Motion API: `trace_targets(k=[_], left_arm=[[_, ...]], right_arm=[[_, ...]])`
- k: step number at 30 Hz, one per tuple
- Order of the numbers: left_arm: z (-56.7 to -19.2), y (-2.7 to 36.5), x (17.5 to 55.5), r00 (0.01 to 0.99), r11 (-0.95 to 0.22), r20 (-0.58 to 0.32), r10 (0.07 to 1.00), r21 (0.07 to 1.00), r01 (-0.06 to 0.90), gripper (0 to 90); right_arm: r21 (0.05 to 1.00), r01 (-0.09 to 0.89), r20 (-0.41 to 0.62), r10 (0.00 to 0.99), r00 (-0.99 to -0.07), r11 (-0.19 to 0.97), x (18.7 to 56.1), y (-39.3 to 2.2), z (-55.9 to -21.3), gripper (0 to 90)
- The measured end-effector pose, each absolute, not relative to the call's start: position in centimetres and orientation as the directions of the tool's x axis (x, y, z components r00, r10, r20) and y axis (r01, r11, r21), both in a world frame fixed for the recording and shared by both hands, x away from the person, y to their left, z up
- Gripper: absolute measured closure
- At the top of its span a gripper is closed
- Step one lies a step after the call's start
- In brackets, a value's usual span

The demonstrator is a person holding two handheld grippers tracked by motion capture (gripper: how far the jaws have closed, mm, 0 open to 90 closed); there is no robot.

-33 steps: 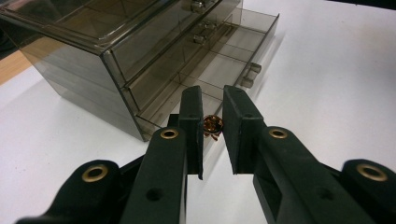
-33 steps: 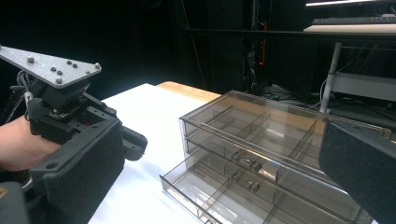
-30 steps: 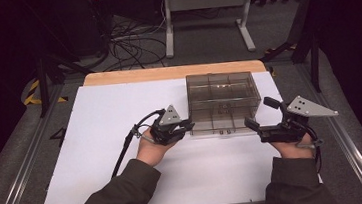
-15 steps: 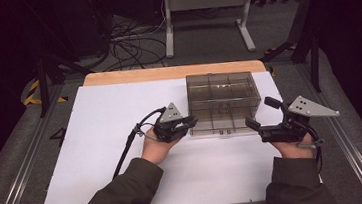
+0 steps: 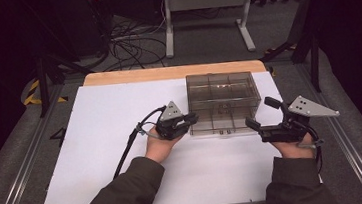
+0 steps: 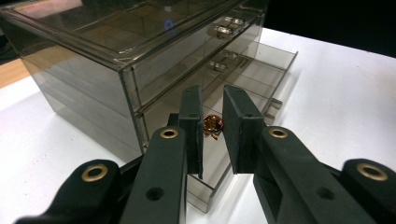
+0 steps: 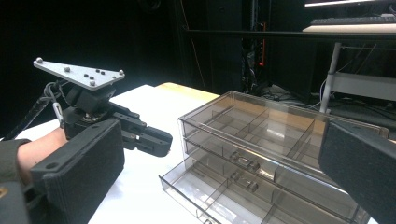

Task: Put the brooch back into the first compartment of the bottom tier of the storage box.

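My left fingers [image 6: 212, 135] pinch a small amber bead [image 6: 213, 126] above the open bottom drawer [image 6: 261, 74]; I should release low. Right fingers [image 7: 224, 177] gape empty.

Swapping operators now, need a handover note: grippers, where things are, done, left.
Left gripper: jaws closed on a small amber object, held over the pulled-out bottom drawer.
Right gripper: jaws wide open, nothing held, at the near right of the smoky drawer box.
Done: bottom drawer is out, object is picked up.
Left, probably: release the object into a compartment and push the drawer shut.
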State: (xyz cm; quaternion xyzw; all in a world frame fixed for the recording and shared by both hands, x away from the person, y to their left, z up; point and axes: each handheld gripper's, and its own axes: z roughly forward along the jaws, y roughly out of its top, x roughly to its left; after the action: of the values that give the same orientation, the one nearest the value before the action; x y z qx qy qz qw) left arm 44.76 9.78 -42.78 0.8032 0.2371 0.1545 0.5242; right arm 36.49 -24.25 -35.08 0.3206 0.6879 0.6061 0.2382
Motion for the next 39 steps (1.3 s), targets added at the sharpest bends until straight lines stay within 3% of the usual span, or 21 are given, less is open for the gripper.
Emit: trace_targets(k=[17, 39], left_arm=[[-44.2, 9.1, 45.7, 0.833, -0.263, -0.094, 0.546, 0.924, 0.277, 78.7], [-45.2, 8.6, 46.0, 0.835, -0.289, -0.100, 0.541, 0.910, 0.296, 78.6]], right_arm=[[0.986, 0.152, 0.059, 0.726, -0.686, 0.064, 36.5, -24.1, -35.1, 1.0], [0.986, 0.154, 0.061, 0.725, -0.686, 0.063, 36.5, -24.1, -35.1, 1.0]])
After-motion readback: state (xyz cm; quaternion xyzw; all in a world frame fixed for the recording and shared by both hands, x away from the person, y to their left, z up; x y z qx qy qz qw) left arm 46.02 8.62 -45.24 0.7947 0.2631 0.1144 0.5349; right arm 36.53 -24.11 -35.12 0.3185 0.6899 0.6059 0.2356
